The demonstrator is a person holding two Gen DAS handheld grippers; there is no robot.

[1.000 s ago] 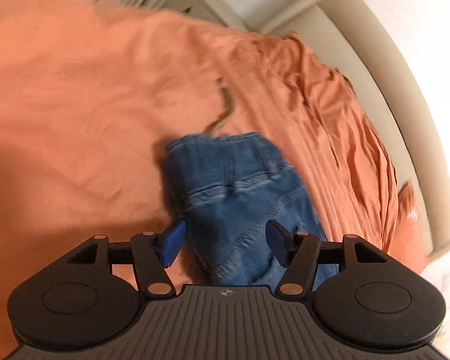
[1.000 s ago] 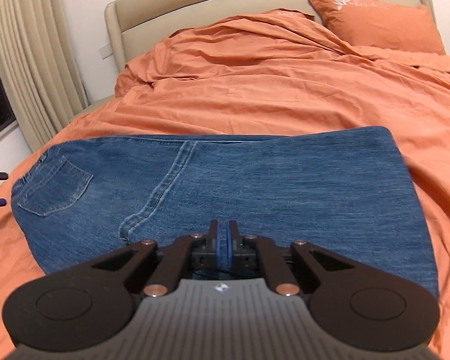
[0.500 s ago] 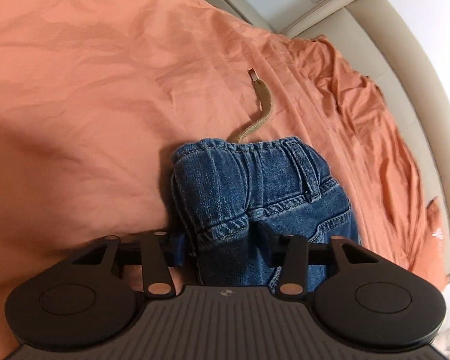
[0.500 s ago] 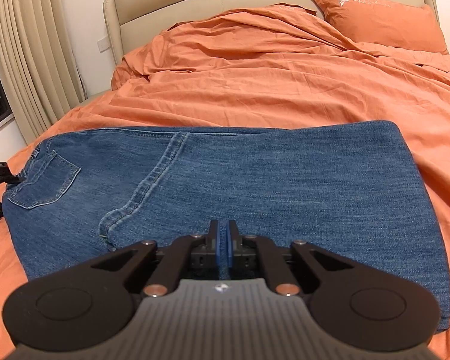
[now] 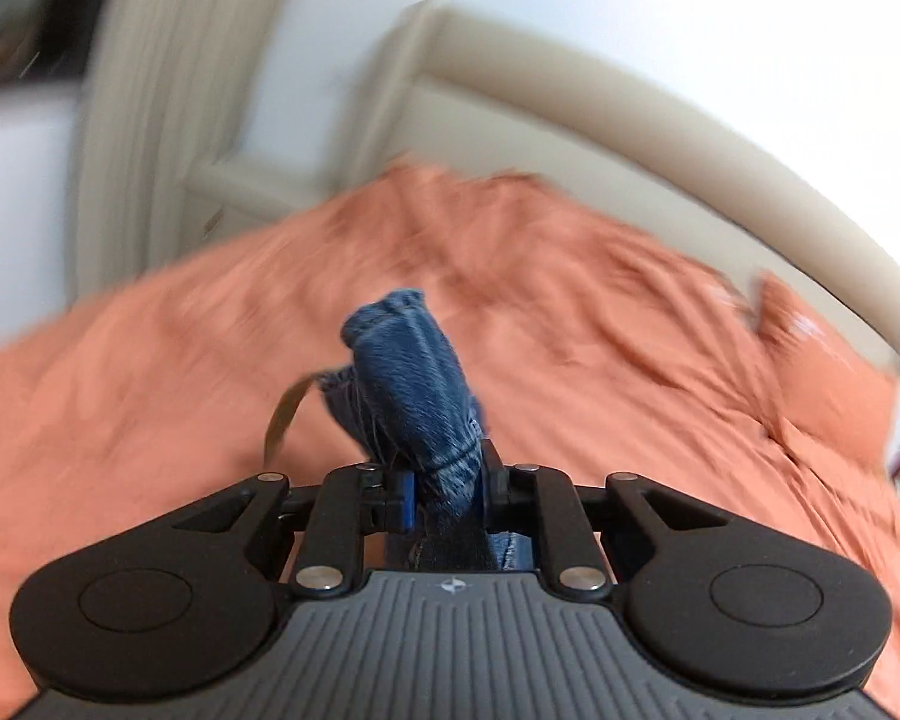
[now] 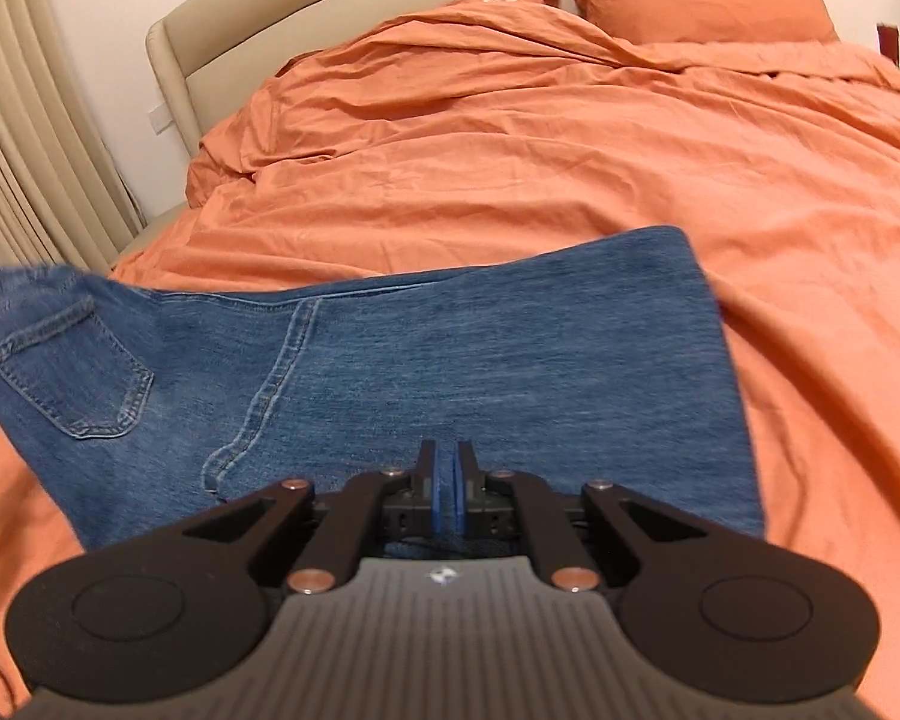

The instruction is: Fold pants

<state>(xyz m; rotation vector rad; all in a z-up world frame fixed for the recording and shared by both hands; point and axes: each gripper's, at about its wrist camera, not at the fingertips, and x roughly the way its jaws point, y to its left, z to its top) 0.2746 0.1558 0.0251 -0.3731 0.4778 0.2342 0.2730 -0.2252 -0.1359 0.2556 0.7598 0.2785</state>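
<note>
Left tool (image 5: 444,489) closing on pants' (image 5: 417,384) bunched waistband, now lifted.

Black tongs (image 6: 445,492), blue pads, ribbed grey housing, seemingly brass rivets

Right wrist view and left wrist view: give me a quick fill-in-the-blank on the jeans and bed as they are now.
1. The jeans lie on an ____ duvet.
2. The left gripper is closing on bunched ____ fabric.
3. In the right wrist view, the back pocket shows toward the picture's ____ side.

Missing: orange; denim; left
</note>
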